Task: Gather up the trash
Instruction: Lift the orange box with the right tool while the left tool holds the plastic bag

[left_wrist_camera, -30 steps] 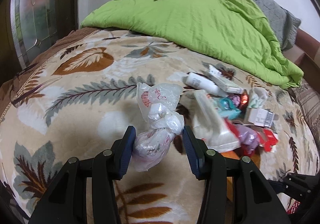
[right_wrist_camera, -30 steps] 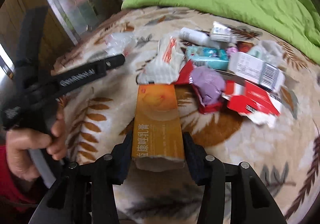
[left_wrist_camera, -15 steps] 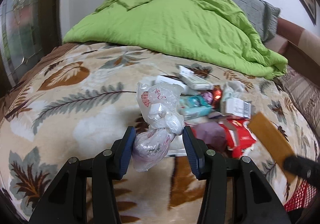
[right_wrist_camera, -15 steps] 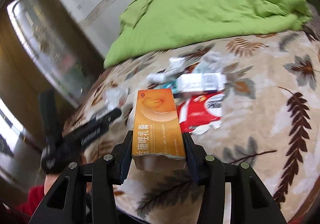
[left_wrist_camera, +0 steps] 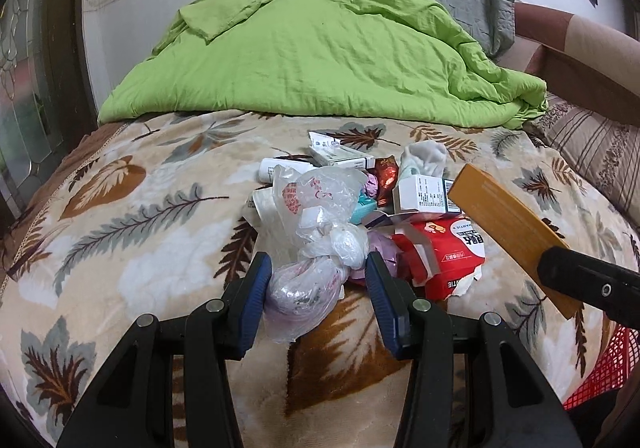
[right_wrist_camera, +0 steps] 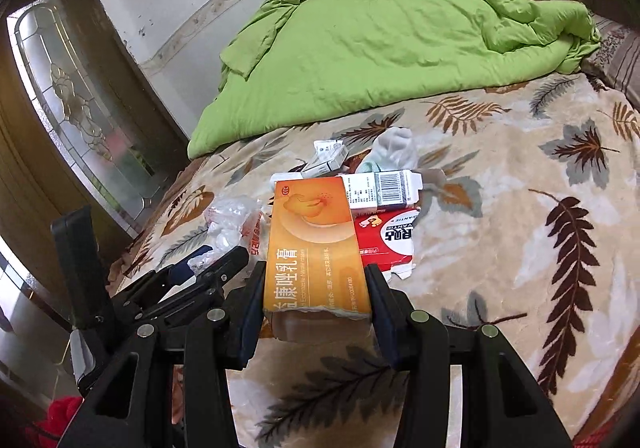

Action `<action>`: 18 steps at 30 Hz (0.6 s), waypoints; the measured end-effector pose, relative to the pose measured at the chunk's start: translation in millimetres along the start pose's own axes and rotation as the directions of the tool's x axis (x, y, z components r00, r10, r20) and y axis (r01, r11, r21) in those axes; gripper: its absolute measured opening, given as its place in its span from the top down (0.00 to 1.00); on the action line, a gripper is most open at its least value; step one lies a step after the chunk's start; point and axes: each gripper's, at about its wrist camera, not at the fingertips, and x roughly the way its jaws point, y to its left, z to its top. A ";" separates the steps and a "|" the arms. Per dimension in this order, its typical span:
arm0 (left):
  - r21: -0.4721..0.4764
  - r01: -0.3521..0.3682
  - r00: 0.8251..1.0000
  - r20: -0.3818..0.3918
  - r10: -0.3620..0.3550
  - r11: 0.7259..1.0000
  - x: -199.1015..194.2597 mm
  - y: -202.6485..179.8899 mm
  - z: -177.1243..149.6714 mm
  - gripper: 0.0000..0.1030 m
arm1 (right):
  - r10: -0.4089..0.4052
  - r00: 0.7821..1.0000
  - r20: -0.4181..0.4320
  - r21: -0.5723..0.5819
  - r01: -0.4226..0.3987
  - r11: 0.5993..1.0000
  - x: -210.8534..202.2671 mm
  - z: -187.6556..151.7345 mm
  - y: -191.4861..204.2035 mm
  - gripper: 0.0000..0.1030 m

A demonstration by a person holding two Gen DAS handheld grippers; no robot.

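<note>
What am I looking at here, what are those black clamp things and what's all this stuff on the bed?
Those black clamps are hand-held grippers, one in each of a person's hands, each with its own camera looking along its two fingers. One picture comes from the left gripper, which is closed on a knotted plastic bag. The other comes from the right gripper, closed on an orange box. On the leaf-patterned blanket lies a pile of trash: a red packet, a white box with a barcode, a white tube and wrappers. A green quilt is heaped behind.
</note>
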 end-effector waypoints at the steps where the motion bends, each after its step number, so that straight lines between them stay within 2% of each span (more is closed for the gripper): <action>1: 0.000 -0.002 1.000 0.001 0.002 1.000 -0.1 -0.3 -0.1 0.54 | -0.001 1.000 0.000 0.002 0.001 1.000 -0.2 -0.2 -0.1 0.50; 18: 0.008 -0.014 1.000 0.017 0.014 1.000 -5.8 -0.5 1.0 0.54 | -0.003 1.000 -0.002 -0.016 0.003 1.000 1.4 -0.7 2.8 0.50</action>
